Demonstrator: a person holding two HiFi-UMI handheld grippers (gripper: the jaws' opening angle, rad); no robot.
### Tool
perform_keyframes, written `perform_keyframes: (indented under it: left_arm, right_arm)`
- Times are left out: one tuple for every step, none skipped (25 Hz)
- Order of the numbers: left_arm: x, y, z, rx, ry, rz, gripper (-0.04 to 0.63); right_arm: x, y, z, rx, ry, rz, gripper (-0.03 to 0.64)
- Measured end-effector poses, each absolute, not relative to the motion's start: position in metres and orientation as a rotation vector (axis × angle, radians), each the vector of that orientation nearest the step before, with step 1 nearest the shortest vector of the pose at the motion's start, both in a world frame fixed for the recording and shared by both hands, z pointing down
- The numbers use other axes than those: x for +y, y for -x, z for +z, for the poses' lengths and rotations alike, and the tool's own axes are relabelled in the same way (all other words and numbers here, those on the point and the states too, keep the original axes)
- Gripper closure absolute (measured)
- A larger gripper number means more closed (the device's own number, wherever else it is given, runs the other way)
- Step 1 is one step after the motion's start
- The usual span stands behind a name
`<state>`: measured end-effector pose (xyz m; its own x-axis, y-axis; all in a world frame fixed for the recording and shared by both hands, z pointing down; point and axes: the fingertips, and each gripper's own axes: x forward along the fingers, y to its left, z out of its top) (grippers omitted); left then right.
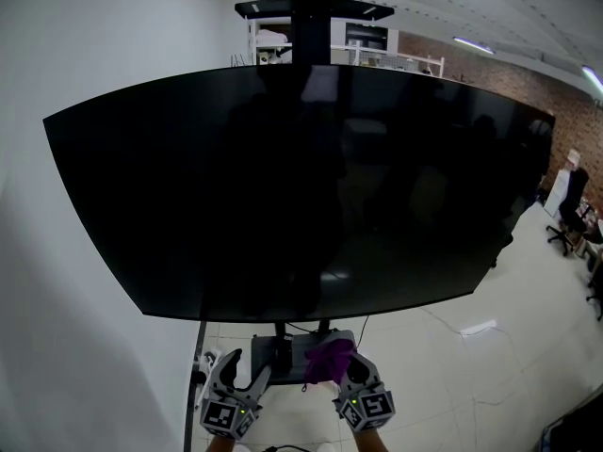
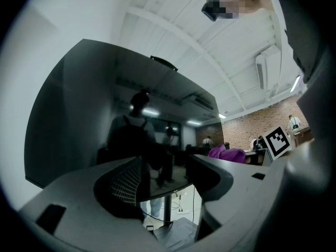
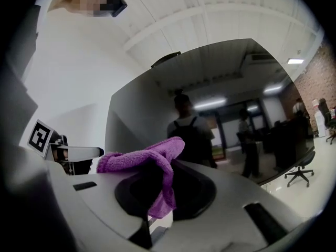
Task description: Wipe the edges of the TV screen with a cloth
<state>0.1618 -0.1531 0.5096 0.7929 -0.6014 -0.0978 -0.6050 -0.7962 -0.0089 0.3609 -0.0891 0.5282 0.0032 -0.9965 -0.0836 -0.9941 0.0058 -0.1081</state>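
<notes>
A large black TV screen is seen filling most of the head view, mounted on a dark stand whose base rests on a pale tiled floor. A white wall is found on the left, and a brick wall lies at the far right, with office chairs near it.

Both grippers are held low and near, below the bottom edge of the screen and apart from it. The left gripper is shown with its jaws spread and nothing between them; through the gap in the left gripper view, the lower edge of the TV screen and the stand are seen.

The right gripper is held just to the right of the left one. A purple cloth is pinched between its jaws. In the right gripper view, the purple cloth is seen draped over the left-hand jaw, with a fold hanging down into the gap. The TV screen is seen beyond it, with dim reflections of a room and standing figures on the glass. The purple cloth is also glimpsed at the right in the left gripper view.
</notes>
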Motion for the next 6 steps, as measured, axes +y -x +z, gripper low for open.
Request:
perform_keyframes:
  left_arm:
    - [-0.1541, -0.1614, 0.5093, 0.984, 2.940, 0.136, 0.334]
    - [-0.1551, -0.1608, 0.5090, 0.981, 2.940, 0.134, 0.334]
    - [-0.1560, -0.1601, 0.5087, 0.978, 2.940, 0.130, 0.334]
    - [-0.1568, -0.1595, 0.5083, 0.975, 2.939, 0.126, 0.334]
    - [-0.1575, -0.1589, 0.5079, 0.973, 2.938, 0.122, 0.334]
    - [-0.1581, -0.1584, 0.5074, 0.970, 2.938, 0.118, 0.334]
  right_arm:
    - [-0.0894, -0.3601, 0.5280, 2.122, 2.125, -0.033, 0.571]
    - [-0.0897, -0.3592, 0.5271, 2.118, 2.126, -0.036, 0.571]
    - [-0.0900, -0.3585, 0.5263, 2.114, 2.126, -0.038, 0.571]
    - [-0.0902, -0.3580, 0.5258, 2.110, 2.128, -0.039, 0.571]
    - [-0.0905, -0.3576, 0.5256, 2.106, 2.129, -0.039, 0.571]
    - [-0.0907, -0.3574, 0.5254, 2.101, 2.131, -0.040, 0.571]
